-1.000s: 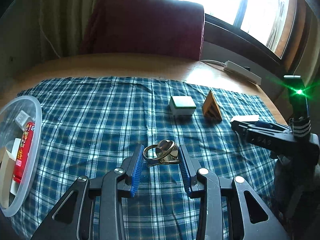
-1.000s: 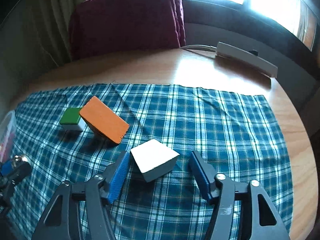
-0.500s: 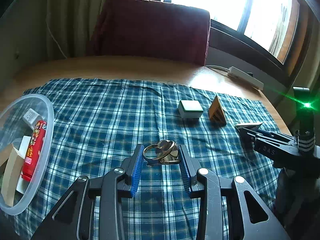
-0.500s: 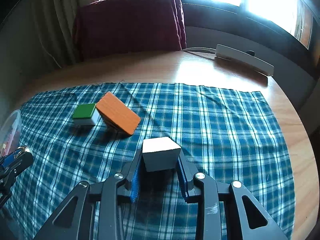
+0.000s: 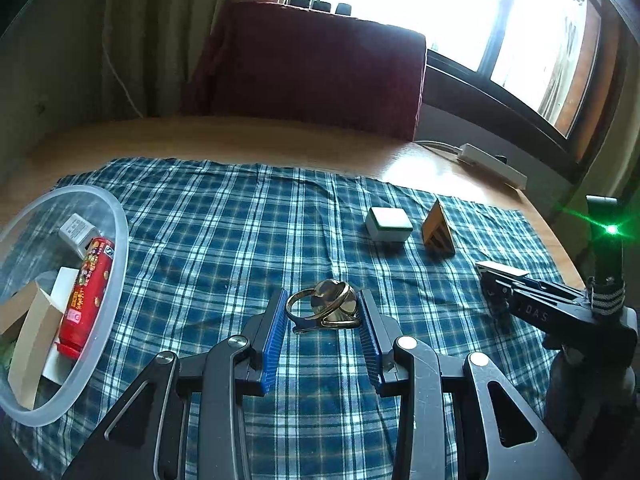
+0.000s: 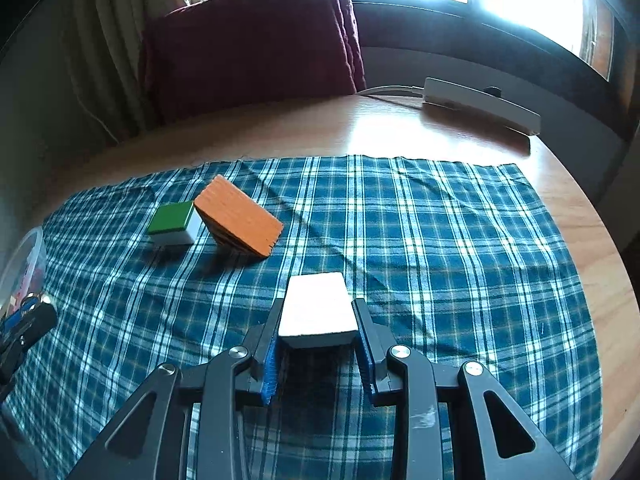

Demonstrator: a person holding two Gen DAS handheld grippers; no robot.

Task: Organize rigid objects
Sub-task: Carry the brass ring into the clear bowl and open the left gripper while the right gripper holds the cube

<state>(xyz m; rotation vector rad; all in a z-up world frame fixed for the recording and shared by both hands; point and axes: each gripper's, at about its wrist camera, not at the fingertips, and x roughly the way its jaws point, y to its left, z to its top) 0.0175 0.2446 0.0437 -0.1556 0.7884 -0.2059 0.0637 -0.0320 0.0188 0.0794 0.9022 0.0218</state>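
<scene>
The left gripper (image 5: 323, 312) pinches a brass ring puzzle (image 5: 326, 309) between its blue pads, above the middle of the plaid cloth (image 5: 224, 232). The right gripper (image 6: 317, 320) is closed on a white block (image 6: 316, 311), held over the cloth's near half. A green-topped cube (image 6: 174, 224) and an orange wedge (image 6: 238, 216) sit just beside each other toward the cloth's far left part. A clear bowl (image 5: 116, 280) at the left edge holds a red tube (image 5: 86, 292) and small boxes.
</scene>
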